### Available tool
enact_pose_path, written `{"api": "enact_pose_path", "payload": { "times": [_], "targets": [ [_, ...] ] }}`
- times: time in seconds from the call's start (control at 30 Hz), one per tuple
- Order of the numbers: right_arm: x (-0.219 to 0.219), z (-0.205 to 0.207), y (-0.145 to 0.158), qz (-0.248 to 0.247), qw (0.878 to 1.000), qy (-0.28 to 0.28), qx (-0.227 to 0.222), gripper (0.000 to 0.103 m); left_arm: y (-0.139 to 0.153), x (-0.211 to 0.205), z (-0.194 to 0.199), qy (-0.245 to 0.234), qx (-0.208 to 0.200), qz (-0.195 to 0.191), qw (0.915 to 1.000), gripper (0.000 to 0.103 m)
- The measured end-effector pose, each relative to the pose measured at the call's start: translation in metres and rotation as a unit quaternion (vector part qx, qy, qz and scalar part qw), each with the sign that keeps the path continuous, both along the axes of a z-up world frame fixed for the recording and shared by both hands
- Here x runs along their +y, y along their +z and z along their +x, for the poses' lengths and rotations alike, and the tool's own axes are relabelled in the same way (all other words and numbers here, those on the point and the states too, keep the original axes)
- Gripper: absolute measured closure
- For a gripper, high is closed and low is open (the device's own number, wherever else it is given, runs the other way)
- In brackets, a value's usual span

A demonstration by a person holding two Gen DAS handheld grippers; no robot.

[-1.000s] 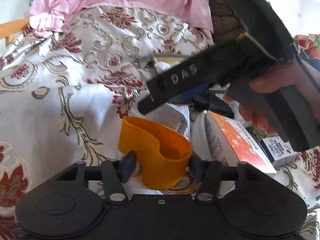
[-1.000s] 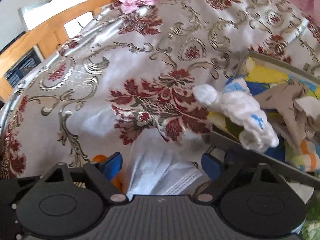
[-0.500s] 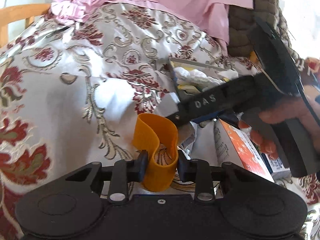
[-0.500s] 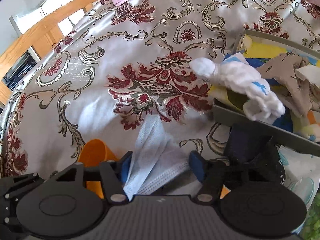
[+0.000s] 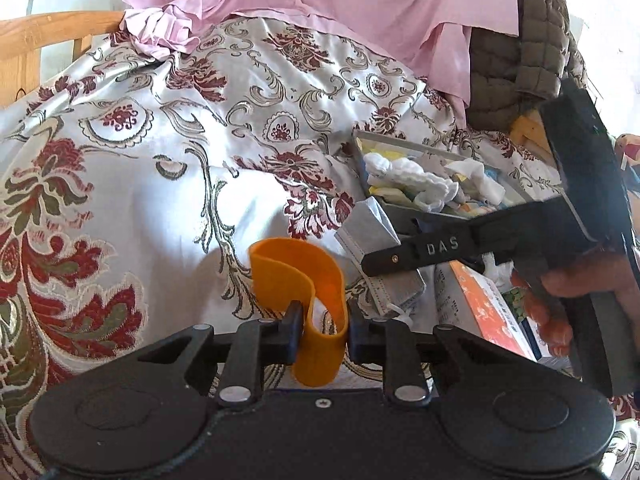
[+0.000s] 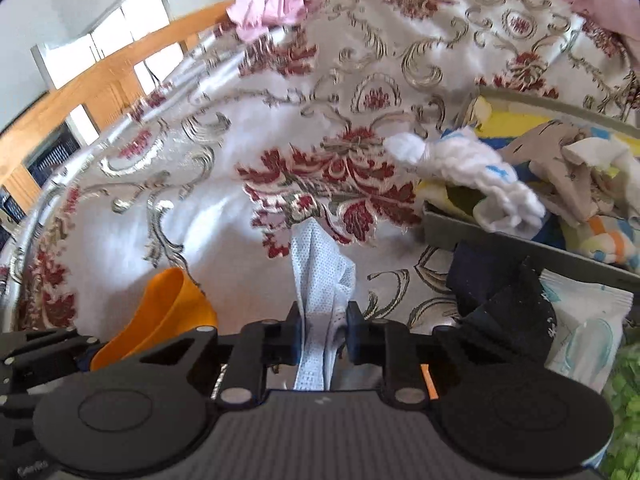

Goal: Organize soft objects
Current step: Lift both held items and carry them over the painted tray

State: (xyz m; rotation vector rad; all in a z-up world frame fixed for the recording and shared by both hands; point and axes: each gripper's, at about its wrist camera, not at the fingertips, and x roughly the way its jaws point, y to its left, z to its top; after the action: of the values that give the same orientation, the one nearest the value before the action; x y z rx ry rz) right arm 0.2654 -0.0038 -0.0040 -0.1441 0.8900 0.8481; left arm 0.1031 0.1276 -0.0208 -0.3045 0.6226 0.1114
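My left gripper (image 5: pixel 320 330) is closing on a folded orange rubber band (image 5: pixel 308 280), whose loop is squeezed between both pads. In the right wrist view the same orange band (image 6: pixel 160 316) shows at lower left. My right gripper (image 6: pixel 322 330) is closing on a pale blue face mask (image 6: pixel 320 276), bunched upright between its pads. In the left wrist view the mask (image 5: pixel 372 228) pokes out past the right gripper's finger. A grey tray (image 6: pixel 444 220) at the right holds white socks (image 6: pixel 468 164), a tan cloth and coloured cloths.
A floral bedspread (image 5: pixel 160 152) covers the surface. Pink cloth (image 5: pixel 320 8) and a quilted olive jacket (image 5: pixel 516 64) lie at the back. An orange and white box (image 5: pixel 476 300), a dark sock (image 6: pixel 504 292) and a wipes packet (image 6: pixel 580 332) sit by the tray. A wooden frame (image 6: pixel 100 80) borders the left.
Both grippers have closed: the left pinched the orange band narrow, the right gathered the flat mask into an upright bunch. Both views now show more of the bed, and the tray appears in the left one.
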Motion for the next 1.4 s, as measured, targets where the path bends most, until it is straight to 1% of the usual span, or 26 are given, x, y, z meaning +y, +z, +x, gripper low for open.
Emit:
{"api": "enact_pose_path", "payload": {
  "times": [0.13,0.27,0.47,0.63,0.8,0.87,1.0,1.17,1.27,1.3,1.4],
  "targets": [
    [-0.021,-0.010,0.011,0.047,0.999,-0.010,-0.024,0.080,0.006,-0.003,-0.001,0.004,-0.006,0.003,1.0000,0.080],
    [-0.040,-0.013,0.020,0.070,0.996,-0.028,-0.039,0.080,0.013,-0.007,-0.001,0.004,-0.015,0.009,0.9998,0.080],
    [-0.072,-0.004,0.039,0.081,0.994,-0.051,-0.062,0.080,0.027,-0.018,0.009,-0.005,-0.035,0.019,0.9992,0.080],
    [-0.105,0.014,0.054,0.080,0.991,-0.074,-0.080,0.080,0.044,-0.031,0.033,-0.022,-0.058,0.030,0.9976,0.080],
    [-0.129,0.042,0.068,0.080,0.988,-0.091,-0.098,0.080,0.069,-0.045,0.069,-0.054,-0.087,0.056,0.9932,0.080],
    [-0.135,0.058,0.075,0.080,0.986,-0.094,-0.108,0.080,0.080,-0.051,0.086,-0.071,-0.095,0.075,0.9901,0.080],
    [-0.150,0.095,0.083,0.087,0.982,-0.111,-0.126,0.080,0.100,-0.064,0.125,-0.115,-0.105,0.124,0.9800,0.080],
    [-0.176,0.143,0.078,0.082,0.978,-0.141,-0.129,0.080,0.123,-0.084,0.188,-0.166,-0.107,0.165,0.9664,0.080],
    [-0.197,0.160,0.071,0.075,0.975,-0.165,-0.132,0.080,0.125,-0.101,0.229,-0.183,-0.106,0.166,0.9633,0.080],
    [-0.205,0.164,0.069,0.075,0.973,-0.173,-0.133,0.080,0.122,-0.109,0.245,-0.190,-0.103,0.162,0.9630,0.080],
    [-0.225,0.175,0.059,0.070,0.969,-0.199,-0.124,0.080,0.110,-0.131,0.277,-0.211,-0.098,0.149,0.9612,0.080]
  ]
}}
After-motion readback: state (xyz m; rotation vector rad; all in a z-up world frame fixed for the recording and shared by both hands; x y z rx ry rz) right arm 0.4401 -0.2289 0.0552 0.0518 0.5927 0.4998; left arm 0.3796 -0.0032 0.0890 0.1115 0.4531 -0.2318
